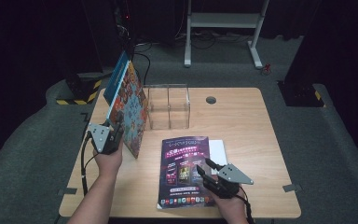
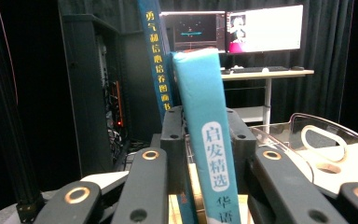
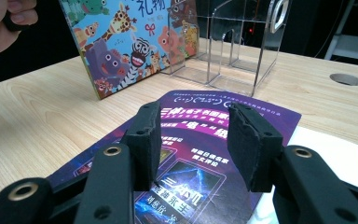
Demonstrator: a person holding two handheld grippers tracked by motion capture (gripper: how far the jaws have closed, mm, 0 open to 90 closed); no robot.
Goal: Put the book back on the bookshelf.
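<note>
Books look bound for the clear acrylic organizer [image 1: 168,106] at 12 o'clock on the table [image 1: 251,126], whose compartments appear empty, so nothing seems filed yet. Left tongs [image 1: 114,133] pinch two upright books [image 1: 129,109] together, the teal-spined book [image 2: 205,126] between the jaws, just at the organizer's 9 o'clock side. Right tongs [image 1: 204,169] hover spread and empty above the purple magazine [image 1: 185,170], lying flat at 6 o'clock over a white sheet [image 1: 218,150], not yet gripped.
</note>
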